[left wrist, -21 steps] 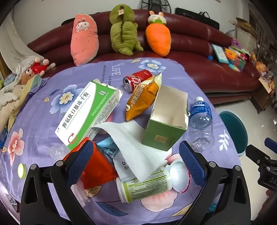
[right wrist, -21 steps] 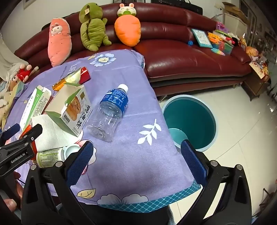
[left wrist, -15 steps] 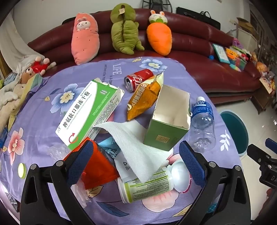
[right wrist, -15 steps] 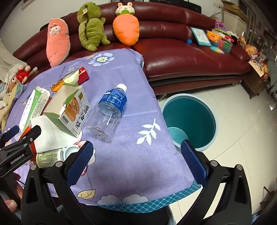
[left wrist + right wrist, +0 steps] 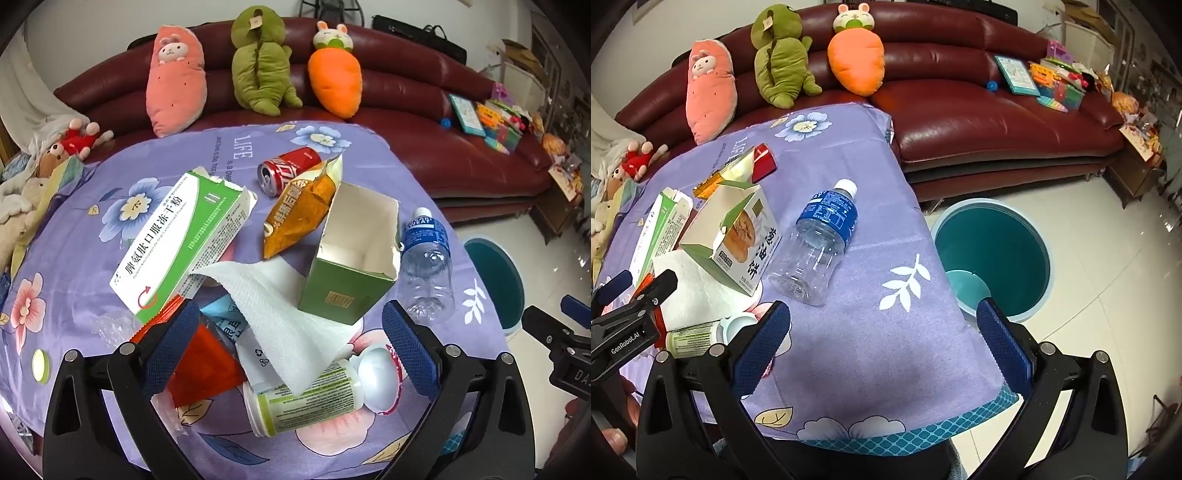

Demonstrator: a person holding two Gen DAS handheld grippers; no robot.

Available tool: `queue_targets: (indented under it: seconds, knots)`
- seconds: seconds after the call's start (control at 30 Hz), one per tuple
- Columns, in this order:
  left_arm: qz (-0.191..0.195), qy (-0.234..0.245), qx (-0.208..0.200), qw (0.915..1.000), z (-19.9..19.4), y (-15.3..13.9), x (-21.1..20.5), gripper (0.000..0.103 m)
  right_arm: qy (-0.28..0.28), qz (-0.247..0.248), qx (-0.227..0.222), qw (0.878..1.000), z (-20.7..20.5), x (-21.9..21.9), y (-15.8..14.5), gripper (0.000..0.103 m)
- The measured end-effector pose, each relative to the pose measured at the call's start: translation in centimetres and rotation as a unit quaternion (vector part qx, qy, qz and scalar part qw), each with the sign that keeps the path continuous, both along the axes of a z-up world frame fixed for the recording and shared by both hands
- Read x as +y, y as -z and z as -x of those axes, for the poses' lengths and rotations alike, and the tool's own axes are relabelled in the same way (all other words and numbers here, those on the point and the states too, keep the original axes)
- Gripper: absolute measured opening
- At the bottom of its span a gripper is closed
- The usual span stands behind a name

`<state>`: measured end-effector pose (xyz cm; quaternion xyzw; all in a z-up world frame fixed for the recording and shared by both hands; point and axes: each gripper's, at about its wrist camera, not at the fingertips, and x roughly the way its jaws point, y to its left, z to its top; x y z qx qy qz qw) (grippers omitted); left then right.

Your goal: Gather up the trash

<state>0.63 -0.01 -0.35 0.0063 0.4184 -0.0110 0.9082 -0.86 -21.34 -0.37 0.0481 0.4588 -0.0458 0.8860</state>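
Trash lies on a purple flowered tablecloth (image 5: 66, 258). My left gripper (image 5: 291, 350) is open above a white paper towel (image 5: 280, 306), a small green-label bottle (image 5: 306, 402) and a red wrapper (image 5: 203, 365). Behind them are a white-green medicine box (image 5: 181, 243), an open green carton (image 5: 354, 254), an orange snack bag (image 5: 299, 210), a red can (image 5: 288, 170) and a clear plastic bottle (image 5: 424, 266). My right gripper (image 5: 886, 350) is open over the bare cloth near the table's front right edge, in front of the plastic bottle (image 5: 816, 251) and beside the teal bin (image 5: 993, 254).
A dark red sofa (image 5: 979, 110) with plush toys stands behind the table. Books and toys sit on its right end (image 5: 1056, 81). The teal bin stands on the white tile floor to the right of the table; a lighter teal piece (image 5: 967, 291) shows inside it.
Both views shift only slightly; the left gripper has drawn back a touch from the pile. Both grippers stay open and no object has moved.
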Motion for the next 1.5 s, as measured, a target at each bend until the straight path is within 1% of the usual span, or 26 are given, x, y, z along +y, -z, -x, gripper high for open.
queue_targets:
  seconds: [0.3,0.7,1.17,1.37,1.5]
  knots:
    - [0.016,-0.007,0.006,0.9998,-0.2,0.0,0.8,0.099,0.003,0.0,0.001,1.0,0.0,-0.1,-0.1,0.097]
    - [0.025,-0.011,-0.004,0.9996,-0.3,-0.6,2.3,0.099,0.003,0.002,0.001,1.0,-0.6,0.1,-0.4,0.097]
    - [0.026,0.005,-0.002,0.9996,-0.3,-0.6,2.8,0.099,-0.002,0.003,0.003,1.0,-1.0,0.8,-0.7,0.097]
    - [0.035,0.016,0.006,0.9992,-0.5,-0.4,3.0,0.099,-0.003,0.001,0.002,1.0,-1.2,0.7,-0.8,0.097]
    - [0.047,0.032,0.017,0.9982,-0.7,0.0,3.1,0.099,0.003,-0.003,0.003,1.0,-1.3,0.3,-0.6,0.097]
